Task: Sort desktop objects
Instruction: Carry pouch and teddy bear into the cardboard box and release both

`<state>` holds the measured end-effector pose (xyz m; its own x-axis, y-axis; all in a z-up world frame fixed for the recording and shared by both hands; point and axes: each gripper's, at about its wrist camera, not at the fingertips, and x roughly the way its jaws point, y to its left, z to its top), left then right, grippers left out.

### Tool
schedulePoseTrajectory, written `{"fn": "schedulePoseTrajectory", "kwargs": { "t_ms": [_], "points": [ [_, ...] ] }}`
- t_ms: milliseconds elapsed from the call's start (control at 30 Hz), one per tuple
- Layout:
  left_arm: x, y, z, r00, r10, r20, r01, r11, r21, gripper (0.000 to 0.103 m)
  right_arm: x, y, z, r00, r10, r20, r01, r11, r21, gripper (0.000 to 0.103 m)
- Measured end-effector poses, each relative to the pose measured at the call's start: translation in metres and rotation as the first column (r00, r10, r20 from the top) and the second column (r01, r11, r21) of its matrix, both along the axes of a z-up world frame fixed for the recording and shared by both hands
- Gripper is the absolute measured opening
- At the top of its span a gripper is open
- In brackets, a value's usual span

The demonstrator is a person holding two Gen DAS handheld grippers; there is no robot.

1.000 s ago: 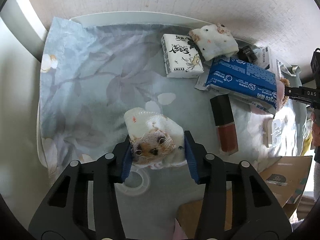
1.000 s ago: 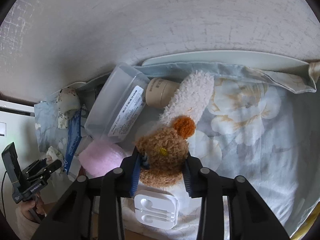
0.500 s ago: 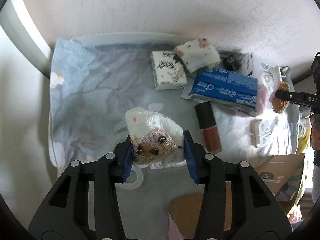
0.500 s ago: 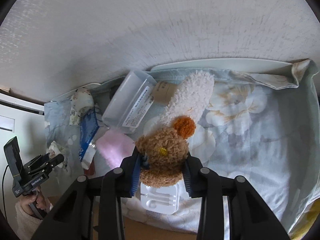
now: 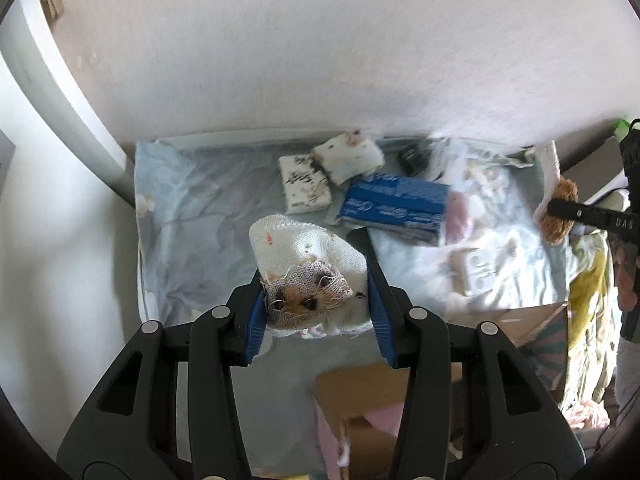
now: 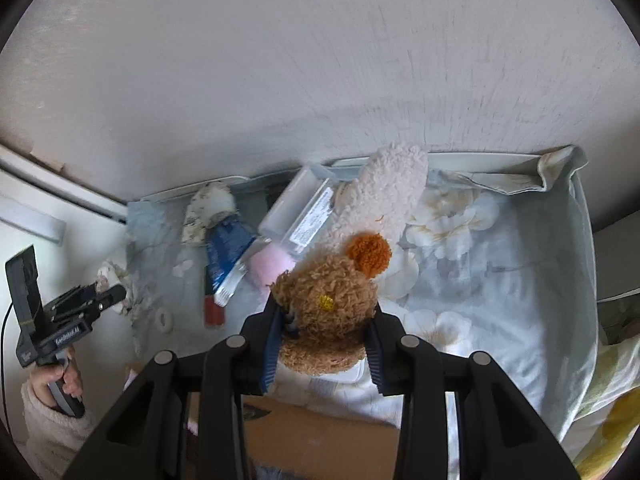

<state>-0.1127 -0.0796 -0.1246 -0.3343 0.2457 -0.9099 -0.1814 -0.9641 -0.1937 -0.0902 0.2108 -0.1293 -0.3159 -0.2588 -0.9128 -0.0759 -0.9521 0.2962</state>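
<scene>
Between the blue pads of our left gripper (image 5: 316, 300) sits a white folded cloth with a frayed patch of orange and black print (image 5: 308, 272), clamped from both sides and hanging clear above the pale blue floral sheet (image 5: 192, 216) that covers the desk. Our right gripper (image 6: 324, 332) is likewise clamped on a brown curly plush toy with an orange pom-pom (image 6: 332, 300), whose long cream fleece part (image 6: 384, 196) sticks out beyond the jaws. We judge this to be the carrying step: both soft things are lifted and want taking to wherever their kind belongs.

Just below both grippers we see the edge of a brown cardboard box (image 5: 360, 400), which we take as the likely drop spot, though its inside is mostly hidden. To do this well we hold both grips firm, since cloth and plush squash and can slip, and we watch that the plush's long part does not drag over the things beneath.

Farther out on the sheet lie a white earphone case (image 5: 480, 276), a red lipstick tube (image 6: 212, 312), a blue rectangular packet (image 5: 396, 204), a white tissue pack with black print (image 5: 304, 188) and a clear plastic box with a white label (image 6: 300, 212), close together near the wall (image 6: 320, 60). We move over them high, then lower each gripper squarely above its spot before opening, one at a time, so the two do not knock together.
</scene>
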Motion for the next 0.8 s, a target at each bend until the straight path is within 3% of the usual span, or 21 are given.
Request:
{"fn": "schedulePoseTrajectory", "kwargs": {
  "t_ms": [133, 400, 600, 800],
  "points": [
    [0.011, 0.008, 0.020, 0.999, -0.035, -0.019, 0.035, 0.999, 0.009, 0.041, 0.029, 0.019, 0.031, 0.998, 0.063, -0.015, -0.063, 0.998, -0.001, 0.034],
    [0.045, 0.033, 0.047, 0.990, -0.132, -0.043, 0.134, 0.991, 0.023, 0.041, 0.055, -0.015, 0.045, 0.990, 0.139, -0.032, -0.138, 0.990, 0.028, 0.034],
    [0.076, 0.053, 0.055, 0.978, -0.206, -0.045, 0.208, 0.977, 0.040, 0.041, 0.077, -0.026, 0.061, 0.983, 0.180, -0.045, -0.178, 0.983, 0.039, 0.034],
    [0.108, 0.069, 0.050, 0.966, -0.259, -0.024, 0.260, 0.964, 0.050, 0.041, 0.095, -0.050, 0.066, 0.958, 0.287, -0.014, -0.285, 0.956, 0.075, 0.034]
  ]
}}
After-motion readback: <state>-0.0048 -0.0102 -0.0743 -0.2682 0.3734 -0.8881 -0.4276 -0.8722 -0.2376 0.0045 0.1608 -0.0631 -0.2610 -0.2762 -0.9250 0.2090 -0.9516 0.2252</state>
